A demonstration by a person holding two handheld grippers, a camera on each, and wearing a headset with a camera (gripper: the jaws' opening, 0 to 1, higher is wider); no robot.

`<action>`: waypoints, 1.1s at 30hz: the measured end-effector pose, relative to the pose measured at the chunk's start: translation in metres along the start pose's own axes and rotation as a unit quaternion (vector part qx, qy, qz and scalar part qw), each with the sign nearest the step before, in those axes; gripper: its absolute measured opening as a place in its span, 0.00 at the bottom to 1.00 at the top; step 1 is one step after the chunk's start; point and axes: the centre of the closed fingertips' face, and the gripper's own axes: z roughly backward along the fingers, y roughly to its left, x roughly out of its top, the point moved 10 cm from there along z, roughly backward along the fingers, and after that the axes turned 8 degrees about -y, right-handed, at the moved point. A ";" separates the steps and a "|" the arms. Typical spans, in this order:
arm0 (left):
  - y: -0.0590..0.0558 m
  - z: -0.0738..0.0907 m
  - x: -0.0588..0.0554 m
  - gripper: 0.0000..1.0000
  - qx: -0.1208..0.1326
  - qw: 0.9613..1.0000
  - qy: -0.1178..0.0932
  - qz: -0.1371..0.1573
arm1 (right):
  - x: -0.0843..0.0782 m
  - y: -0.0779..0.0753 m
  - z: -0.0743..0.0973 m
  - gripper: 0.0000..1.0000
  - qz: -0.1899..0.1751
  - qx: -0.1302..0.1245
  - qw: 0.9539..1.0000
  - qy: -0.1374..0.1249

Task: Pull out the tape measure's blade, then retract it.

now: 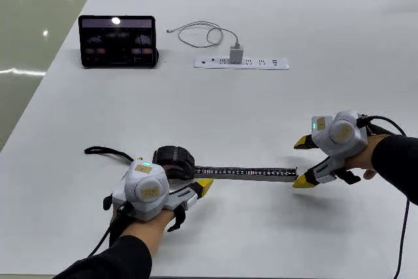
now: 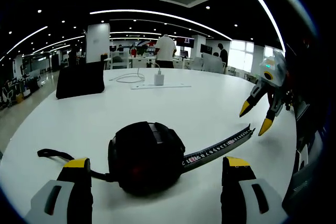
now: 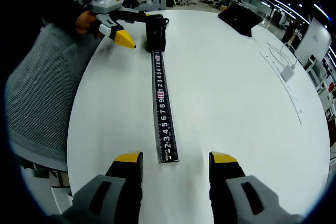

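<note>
Tape measure with round black case lying on white tabletop, between wide-spread yellow-tipped jaws of left gripper, touched by neither. Black wrist strap trailing behind case. Grey numbered blade pulled out flat toward right gripper; blade end resting between those jaws, also wide apart, clamping nothing.

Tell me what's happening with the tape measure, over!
Left gripper open around case. Blade out flat on table, tip between right gripper's open jaws. Tablet, power strip far off.
</note>
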 end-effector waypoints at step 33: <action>0.002 -0.018 0.003 0.87 0.055 0.998 0.004 0.042 | -0.005 -0.001 -0.019 0.10 0.021 0.020 0.998 0.060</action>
